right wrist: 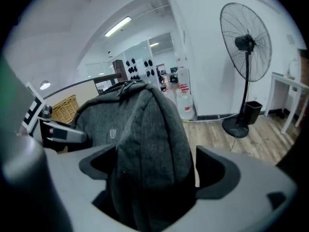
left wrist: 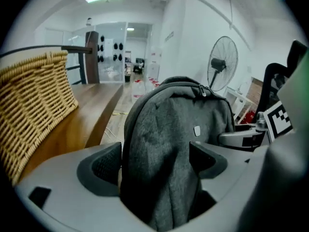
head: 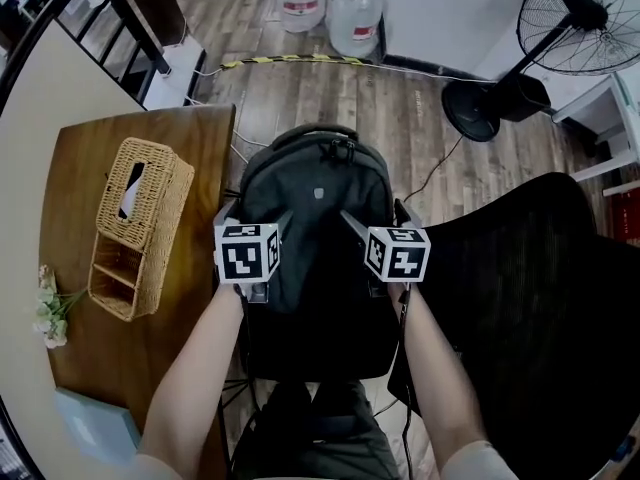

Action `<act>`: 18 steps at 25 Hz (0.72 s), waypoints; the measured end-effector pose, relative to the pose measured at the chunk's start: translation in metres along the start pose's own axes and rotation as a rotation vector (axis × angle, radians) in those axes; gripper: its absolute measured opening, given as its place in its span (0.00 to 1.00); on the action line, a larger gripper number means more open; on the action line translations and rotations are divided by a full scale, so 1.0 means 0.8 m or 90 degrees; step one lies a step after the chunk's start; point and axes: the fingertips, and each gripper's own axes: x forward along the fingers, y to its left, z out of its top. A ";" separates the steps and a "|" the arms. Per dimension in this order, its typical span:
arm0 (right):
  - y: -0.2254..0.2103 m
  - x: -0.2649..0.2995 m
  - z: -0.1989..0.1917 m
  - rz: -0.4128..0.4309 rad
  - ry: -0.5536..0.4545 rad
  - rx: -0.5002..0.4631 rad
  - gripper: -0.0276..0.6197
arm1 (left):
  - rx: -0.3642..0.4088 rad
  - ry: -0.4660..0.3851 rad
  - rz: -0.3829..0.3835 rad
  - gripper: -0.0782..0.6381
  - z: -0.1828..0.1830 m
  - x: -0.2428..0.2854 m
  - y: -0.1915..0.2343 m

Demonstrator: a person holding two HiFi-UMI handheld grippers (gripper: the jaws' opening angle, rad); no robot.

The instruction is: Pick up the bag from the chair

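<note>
A dark grey backpack (head: 318,183) stands upright in the middle of the head view, between a wooden table and a black mesh chair (head: 530,288). My left gripper (head: 255,215) is shut on a fold of the bag's left side, and the fabric fills the gap between its jaws (left wrist: 155,161). On the right side, my right gripper (head: 378,216) is likewise shut on a fold (right wrist: 155,168). The bag's top handle and zips (head: 335,148) point away from me. What the bag's bottom rests on is hidden.
A wooden table (head: 190,138) at the left carries a wicker tissue box (head: 140,223) and small flowers (head: 50,308). A standing fan (head: 570,28) is at the back right, with water bottles (head: 355,13) by the far wall. A cable (head: 430,173) trails across the plank floor.
</note>
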 end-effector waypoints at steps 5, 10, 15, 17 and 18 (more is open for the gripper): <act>-0.001 0.008 -0.006 0.011 -0.008 0.025 0.82 | -0.018 0.033 0.019 0.73 -0.036 0.026 0.008; 0.003 -0.009 -0.010 -0.011 0.003 0.015 0.64 | -0.002 0.019 0.003 0.54 -0.037 0.009 0.004; 0.022 -0.050 -0.008 -0.024 -0.030 0.013 0.48 | -0.011 0.002 -0.038 0.35 -0.035 -0.028 -0.018; 0.033 -0.072 0.002 -0.017 -0.051 0.007 0.45 | -0.018 -0.017 -0.049 0.32 -0.028 -0.050 -0.026; 0.038 -0.084 0.010 -0.012 -0.062 0.001 0.43 | -0.021 -0.031 -0.054 0.31 -0.023 -0.063 -0.030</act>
